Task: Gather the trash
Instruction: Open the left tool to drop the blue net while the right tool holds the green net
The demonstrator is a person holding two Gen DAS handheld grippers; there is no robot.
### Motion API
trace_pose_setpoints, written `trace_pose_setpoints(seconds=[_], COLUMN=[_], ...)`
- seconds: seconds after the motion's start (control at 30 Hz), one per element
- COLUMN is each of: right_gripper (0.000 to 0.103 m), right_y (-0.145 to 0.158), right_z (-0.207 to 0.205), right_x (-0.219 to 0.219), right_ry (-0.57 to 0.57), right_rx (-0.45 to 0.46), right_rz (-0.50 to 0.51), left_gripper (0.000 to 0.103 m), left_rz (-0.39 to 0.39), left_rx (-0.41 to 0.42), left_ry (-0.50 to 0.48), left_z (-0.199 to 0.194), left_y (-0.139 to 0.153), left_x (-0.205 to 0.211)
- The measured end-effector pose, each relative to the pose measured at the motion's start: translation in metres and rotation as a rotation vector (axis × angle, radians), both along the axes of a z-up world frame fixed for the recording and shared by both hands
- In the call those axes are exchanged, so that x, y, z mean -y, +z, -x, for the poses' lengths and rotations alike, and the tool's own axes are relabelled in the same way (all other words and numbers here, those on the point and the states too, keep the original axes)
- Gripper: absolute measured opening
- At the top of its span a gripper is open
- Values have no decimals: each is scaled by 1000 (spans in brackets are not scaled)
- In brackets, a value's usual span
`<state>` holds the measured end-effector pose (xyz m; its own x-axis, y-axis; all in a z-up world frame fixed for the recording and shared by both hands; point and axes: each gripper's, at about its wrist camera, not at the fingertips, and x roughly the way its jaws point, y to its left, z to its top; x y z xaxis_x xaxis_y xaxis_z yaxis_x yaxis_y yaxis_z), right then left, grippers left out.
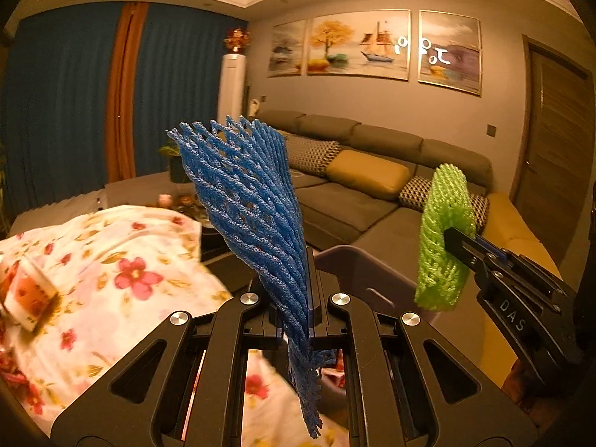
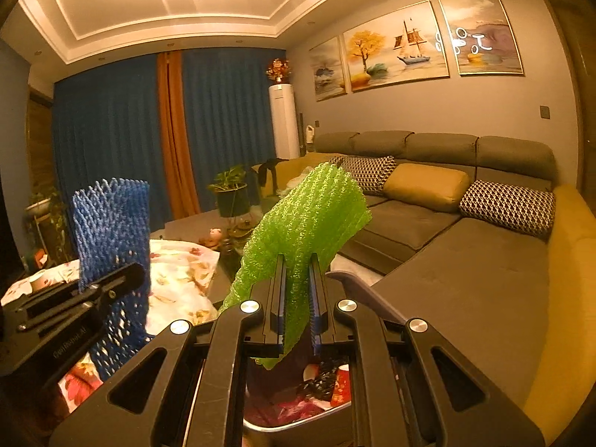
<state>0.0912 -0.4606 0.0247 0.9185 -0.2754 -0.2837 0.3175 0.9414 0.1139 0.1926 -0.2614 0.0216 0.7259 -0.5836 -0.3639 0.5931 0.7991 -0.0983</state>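
My left gripper [image 1: 303, 260] is shut on a blue foam fruit net [image 1: 249, 201] that stands upright in the air. It also shows in the right wrist view [image 2: 111, 246], held by the left gripper [image 2: 130, 275]. My right gripper [image 2: 298, 264] is shut on a green foam net [image 2: 301, 219]; the jaws stand a little apart with the net between them. In the left wrist view the right gripper [image 1: 450, 238] holds the green net [image 1: 443, 238] at the right. A grey-purple trash bin [image 2: 357, 287] with wrappers inside sits just below both grippers; its rim also shows in the left wrist view [image 1: 357, 260].
A table with a floral cloth [image 1: 111, 268] lies to the left, with a small box [image 1: 29, 294] on it. A grey L-shaped sofa [image 2: 465, 260] with cushions fills the right. A potted plant [image 2: 231, 190] and small ornaments stand on a dark table beyond.
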Motion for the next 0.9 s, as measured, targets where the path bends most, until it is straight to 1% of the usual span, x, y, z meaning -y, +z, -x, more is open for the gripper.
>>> trace_pose_setpoints(seconds=[0.3, 0.47, 0.63, 0.77, 0.83, 0.87, 0.9], right_gripper=[12, 12, 14, 17, 19, 20, 21], right_y=[-4, -9, -8, -7, -6, -6, -7], right_z=[-2, 1, -2, -4, -5, -7, -7], right_x=[3, -19, -17, -16, -12, -12, -10], right_ry=[-25, -32, -29, -19, -18, -19, -18], right_rx=[2, 0, -1, 5, 6, 4, 2], right_rz=[-8, -10, -8, -11, -12, -15, -20], left_gripper=[8, 8, 8, 8, 11, 18, 30], left_rz=[5, 12, 28, 47, 45, 44, 45], left_rx=[8, 20, 9, -5, -10, -12, -17], left_ry=[-66, -102, -120, -142, -148, -146, -145], left_z=[-14, -16, -23, -30, -34, -35, -38], left_y=[-5, -11, -15, -19, -23, -23, -24], left_x=[30, 39, 46, 47, 48, 49, 48])
